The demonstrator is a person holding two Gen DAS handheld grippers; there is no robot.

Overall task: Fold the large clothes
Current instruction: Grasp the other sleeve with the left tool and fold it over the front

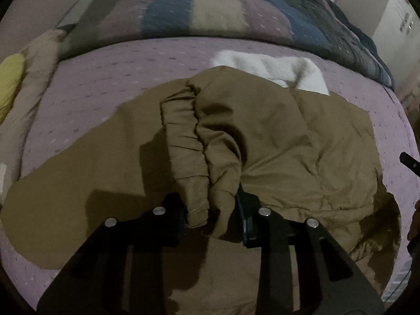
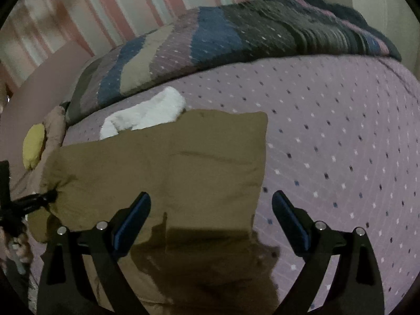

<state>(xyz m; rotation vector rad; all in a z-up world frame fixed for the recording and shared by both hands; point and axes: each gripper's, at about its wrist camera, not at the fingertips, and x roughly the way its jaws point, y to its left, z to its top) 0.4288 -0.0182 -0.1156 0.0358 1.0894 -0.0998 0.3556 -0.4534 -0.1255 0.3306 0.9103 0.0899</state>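
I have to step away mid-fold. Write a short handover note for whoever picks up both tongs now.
Left tongs: shut on the gathered cuff of the brown jacket's sleeve, lifted over the jacket body.
Right tongs: open, empty, hovering over the brown jacket near its right edge.
The jacket lies spread on the purple dotted bedspread, white fleecy lining showing at the far end.
Done: sleeve gripped.
Left: lay the sleeve across, then fold the body.

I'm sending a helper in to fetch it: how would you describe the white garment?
On the lilac dotted bed, a large brown coat lies spread out. At the coat's far edge, toward the striped blanket, sits the white garment. It is the only fluffy white thing there.
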